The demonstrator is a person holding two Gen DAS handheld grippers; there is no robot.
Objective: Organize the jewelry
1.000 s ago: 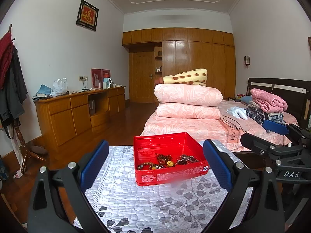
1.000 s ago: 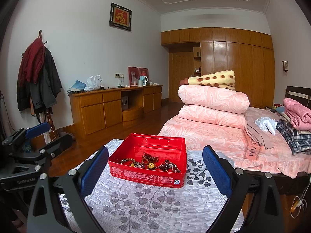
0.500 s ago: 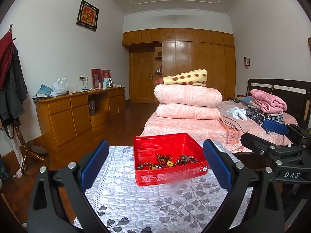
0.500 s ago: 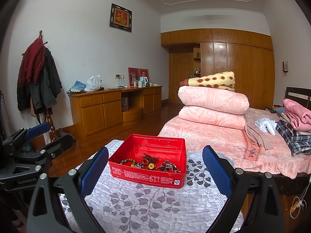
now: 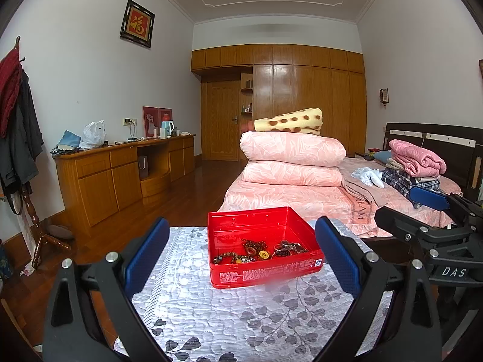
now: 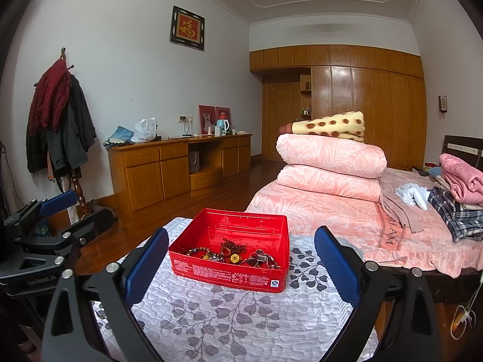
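The left tool point(image 5: 241, 253) is hovering with its fingers spread wide and gripping nothing, short of the red tin point(image 5: 262, 247), which is sitting on the quilted table point(image 5: 211, 316). The jewelry point(image 5: 259, 252) is lying heaped inside the tin, toward its near wall: bead bracelets, rings and darker pieces tangling together. That tangle is looking like the main risk, since a pinch on one strand is likely dragging its neighbours out too. The tin also seems light, so a finger catching its rim could be tipping or sliding it on the soft cloth. The right tool point(image 6: 241, 256) is likewise holding wide apart and empty, close enough to the left one to be colliding over the tin.
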